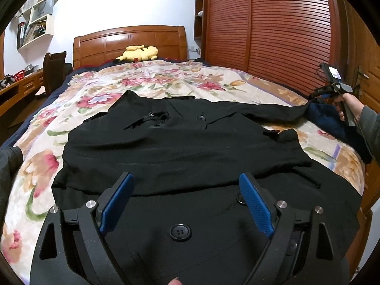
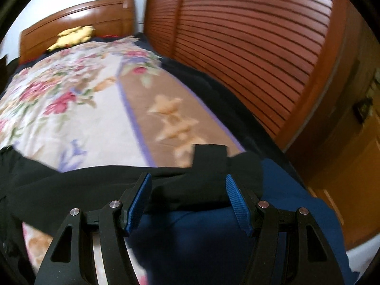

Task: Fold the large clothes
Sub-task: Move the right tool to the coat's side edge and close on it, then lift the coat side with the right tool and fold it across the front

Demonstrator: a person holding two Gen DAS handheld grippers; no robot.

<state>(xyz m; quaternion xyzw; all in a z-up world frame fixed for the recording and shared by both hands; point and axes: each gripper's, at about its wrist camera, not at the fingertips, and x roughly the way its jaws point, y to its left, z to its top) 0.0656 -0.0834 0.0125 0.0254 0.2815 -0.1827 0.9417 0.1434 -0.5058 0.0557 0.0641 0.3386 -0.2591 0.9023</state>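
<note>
- black coat (image 1: 185, 147) lies spread on the floral bed cover (image 1: 42, 166).
- left gripper (image 1: 187, 204) hangs over the hem, fingers apart, gripping nothing.
- right gripper (image 2: 188, 198) fingers apart around the sleeve cuff (image 2: 209, 163); can't tell if pads press.

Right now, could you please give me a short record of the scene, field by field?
surface: bed with floral cover
garment: black coat spread flat, front up, one button between the left fingers
sleeve: the sleeve stretches out to the bed's right edge, cuff between the right fingers
left gripper: open above the coat's lower part
right gripper: open around the cuff
other: yellow plush by the headboard
</note>
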